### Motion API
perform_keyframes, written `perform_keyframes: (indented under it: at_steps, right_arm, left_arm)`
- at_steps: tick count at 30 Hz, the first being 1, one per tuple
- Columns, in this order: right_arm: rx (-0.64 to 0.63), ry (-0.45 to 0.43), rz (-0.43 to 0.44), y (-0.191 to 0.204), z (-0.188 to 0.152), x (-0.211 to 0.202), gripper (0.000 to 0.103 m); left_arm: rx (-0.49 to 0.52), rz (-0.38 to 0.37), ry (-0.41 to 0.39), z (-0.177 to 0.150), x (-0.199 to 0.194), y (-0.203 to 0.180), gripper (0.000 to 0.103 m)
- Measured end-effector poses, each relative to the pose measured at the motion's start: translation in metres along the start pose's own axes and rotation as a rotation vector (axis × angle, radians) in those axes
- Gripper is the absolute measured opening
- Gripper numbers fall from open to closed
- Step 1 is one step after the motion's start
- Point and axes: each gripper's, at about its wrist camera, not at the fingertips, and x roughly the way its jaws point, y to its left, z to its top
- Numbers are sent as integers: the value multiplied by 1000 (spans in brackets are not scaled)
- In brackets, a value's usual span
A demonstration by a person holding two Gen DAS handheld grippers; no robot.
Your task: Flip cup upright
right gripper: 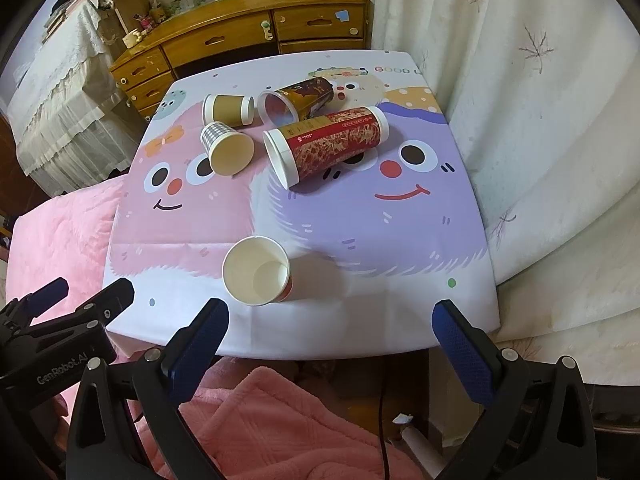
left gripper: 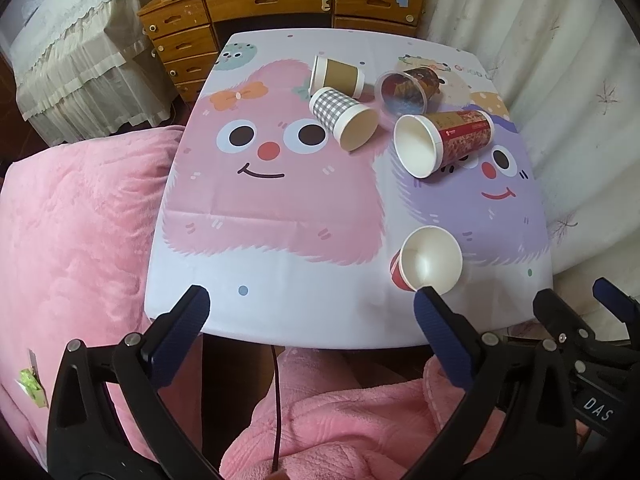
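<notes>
Lying toppled, four cups [right gripper: 280,128] crowd the table's [right gripper: 400,320] far end.

cups [right gripper: 256,271]: matt paper | table [right gripper: 360,300] cover: smooth printed cloth | dresser [right gripper: 224,40]: glossy wood | blanket [left gripper: 72,220]: fluffy pink fleece | tool pads [right gripper: 200,344]: textured blue

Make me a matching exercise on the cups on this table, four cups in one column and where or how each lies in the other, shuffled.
1. checked cup
2. brown sleeved cup
3. tall red patterned cup
4. red cup with white inside

A. alone, nearest the grippers
B. on its side, farthest left at the back
C. on its side, over the purple face
D. on its side, mouth toward the camera, by the pink face's eye

Pairs: 1-D, 2-B, 3-C, 4-A
</notes>
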Motion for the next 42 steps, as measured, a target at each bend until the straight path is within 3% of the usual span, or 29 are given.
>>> perform_keyframes:
  at_steps: [42]
  right_arm:
    - [-1,2,-1,-3,3,1,103]
  left_arm:
    - [7,-6,-22,4,-2,-5,102]
